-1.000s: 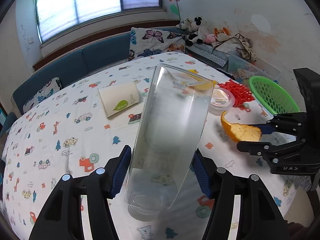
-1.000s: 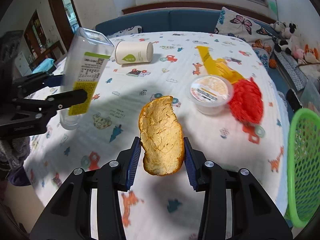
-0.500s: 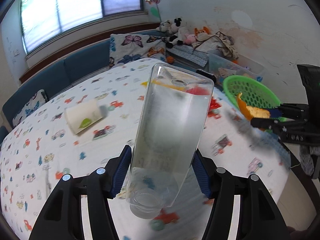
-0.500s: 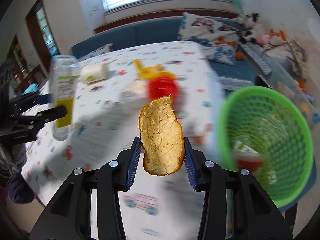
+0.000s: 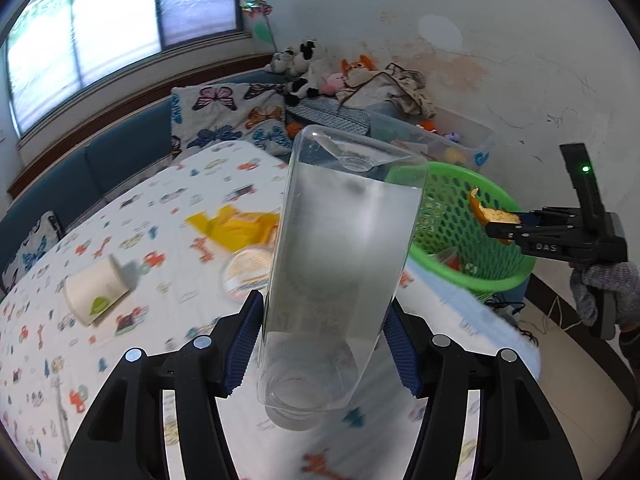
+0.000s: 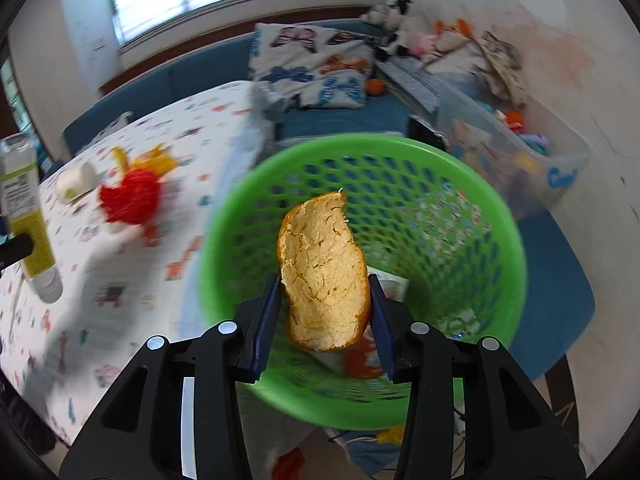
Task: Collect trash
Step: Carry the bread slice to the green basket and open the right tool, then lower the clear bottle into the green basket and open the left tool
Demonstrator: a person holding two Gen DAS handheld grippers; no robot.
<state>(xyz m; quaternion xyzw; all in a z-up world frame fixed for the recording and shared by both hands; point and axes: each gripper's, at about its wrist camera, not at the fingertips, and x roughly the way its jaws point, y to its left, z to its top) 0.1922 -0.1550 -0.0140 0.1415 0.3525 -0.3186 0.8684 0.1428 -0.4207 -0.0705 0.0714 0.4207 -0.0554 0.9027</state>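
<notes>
The left gripper [image 5: 320, 344] squeezes a clear plastic bottle [image 5: 340, 264] between its two blue pads. The bottle is upside down, with its cap end pointing at the tabletop [image 5: 120, 240], and it is held up in the air. In the right wrist view the same bottle [image 6: 24, 208] shows a yellow and green label.

The right gripper [image 6: 324, 316] is closed on a piece of orange peel [image 6: 324, 272]. The peel stands up between the pads, with its pale inside facing the camera. It hangs over the green basket [image 6: 460, 168], which sits just past the edge of the tabletop. Some scraps already lie in the bottom of the basket.

On the tabletop lie a paper cup [image 5: 94, 296] on its side, a yellow wrapper [image 5: 232, 228], a round tub with a lid [image 5: 248, 272] and a red net [image 6: 128, 196]. The red net sits just beside the yellow wrapper. The cup lies well apart from the basket.
</notes>
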